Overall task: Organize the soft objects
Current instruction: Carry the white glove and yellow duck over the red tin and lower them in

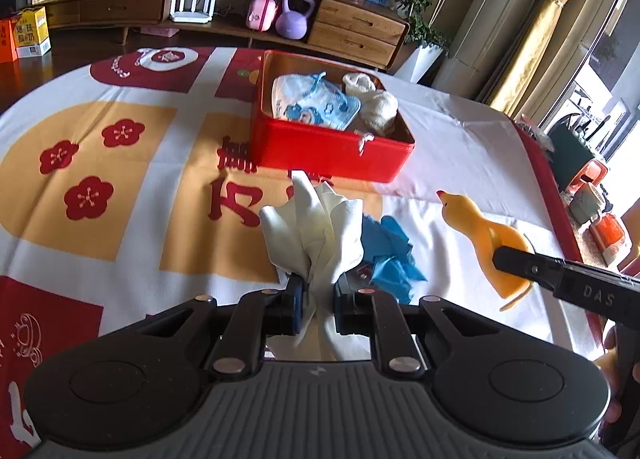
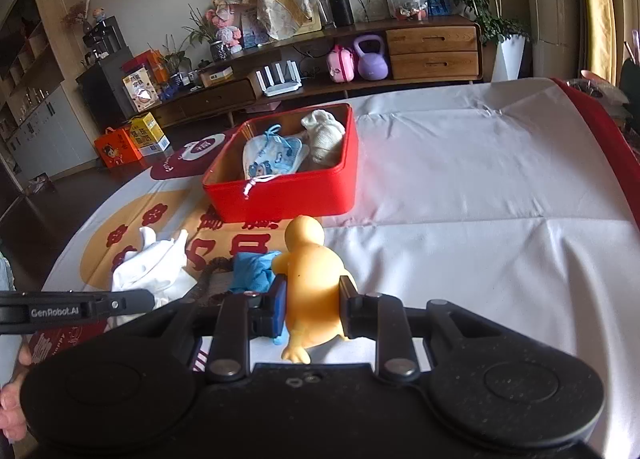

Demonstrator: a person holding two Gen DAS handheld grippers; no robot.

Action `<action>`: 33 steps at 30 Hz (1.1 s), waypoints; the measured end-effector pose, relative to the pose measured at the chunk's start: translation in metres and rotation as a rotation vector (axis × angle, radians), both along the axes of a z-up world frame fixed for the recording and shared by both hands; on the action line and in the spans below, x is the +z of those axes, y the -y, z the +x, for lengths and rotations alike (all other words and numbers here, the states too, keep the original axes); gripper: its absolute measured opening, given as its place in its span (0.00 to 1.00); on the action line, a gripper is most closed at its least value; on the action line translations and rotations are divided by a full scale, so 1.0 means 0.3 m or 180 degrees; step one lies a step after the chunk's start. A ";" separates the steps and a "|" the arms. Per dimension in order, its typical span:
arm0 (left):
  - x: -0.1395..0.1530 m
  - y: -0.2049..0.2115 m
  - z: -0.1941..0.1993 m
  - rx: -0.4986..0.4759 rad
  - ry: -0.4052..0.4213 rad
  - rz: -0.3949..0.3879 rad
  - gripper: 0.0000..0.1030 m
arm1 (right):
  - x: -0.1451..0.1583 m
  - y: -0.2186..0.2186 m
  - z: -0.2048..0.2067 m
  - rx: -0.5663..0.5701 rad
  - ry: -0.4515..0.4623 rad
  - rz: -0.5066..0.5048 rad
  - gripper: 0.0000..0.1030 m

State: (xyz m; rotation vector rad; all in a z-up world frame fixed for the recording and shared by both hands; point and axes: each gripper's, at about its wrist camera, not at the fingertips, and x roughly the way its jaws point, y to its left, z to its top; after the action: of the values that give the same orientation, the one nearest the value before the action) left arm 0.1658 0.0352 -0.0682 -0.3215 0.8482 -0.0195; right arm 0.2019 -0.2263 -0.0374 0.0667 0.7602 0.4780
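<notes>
Living-room backdrop w/ a low wooden sideboard [image 1: 224, 15] sat behind a table covered by a white, red & yellow printed cloth [image 1: 100, 163].

Left wrist view: left gripper [image 1: 316, 293] was clamped on a white cloth [image 1: 316, 227], bunched & standing up between the pads. Just behind it, to the right, a crumpled blue cloth [image 1: 390, 255] lay on the table. Further back, centre, stood a red tin box [image 1: 328, 151], lid off, holding a blue-printed baby bib [image 1: 316, 101] on the left & a cream knit item [image 1: 374, 101] on the right; a white string hung over its front rim. This view alone showed the yellow rubber duck [image 1: 480, 235] side-on, beak toward the box, w/ one black finger of the right gripper across its body. Purple kettlebell [image 1: 296, 17] & white router [image 1: 192, 7] sat on the sideboard's lower shelf.

Right wrist view: right gripper [image 2: 312, 299] was closed on the duck [image 2: 310, 271], seen from behind, blue pad on its left flank. Only here, the left gripper's arm came in from the left edge over the white cloth [image 2: 156, 267]. Blue cloth [image 2: 254, 271] lay just left of the duck. Box [image 2: 280, 195] sat beyond, same bib [image 2: 274, 157] & knit item [image 2: 324, 135] inside. An orange carton [image 2: 116, 149] stood on the floor, far left.
</notes>
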 end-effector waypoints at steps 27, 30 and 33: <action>0.286 0.050 0.129 -0.0329 0.0344 0.0246 0.14 | 0.237 -0.087 0.019 0.0189 0.0443 0.0034 0.25; 0.307 0.049 0.171 -0.0334 0.0381 0.0346 0.14 | 0.246 -0.101 0.050 0.0198 0.0467 0.0016 0.25; 0.325 0.045 0.211 -0.0342 0.0430 0.0417 0.14 | 0.249 -0.110 0.078 0.0198 0.0482 0.0007 0.25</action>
State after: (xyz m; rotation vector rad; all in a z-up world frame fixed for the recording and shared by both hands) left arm 0.2290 0.0216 0.0294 -0.1495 0.7281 -0.0843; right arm 0.2252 -0.1932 0.0374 0.0088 0.6146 0.5370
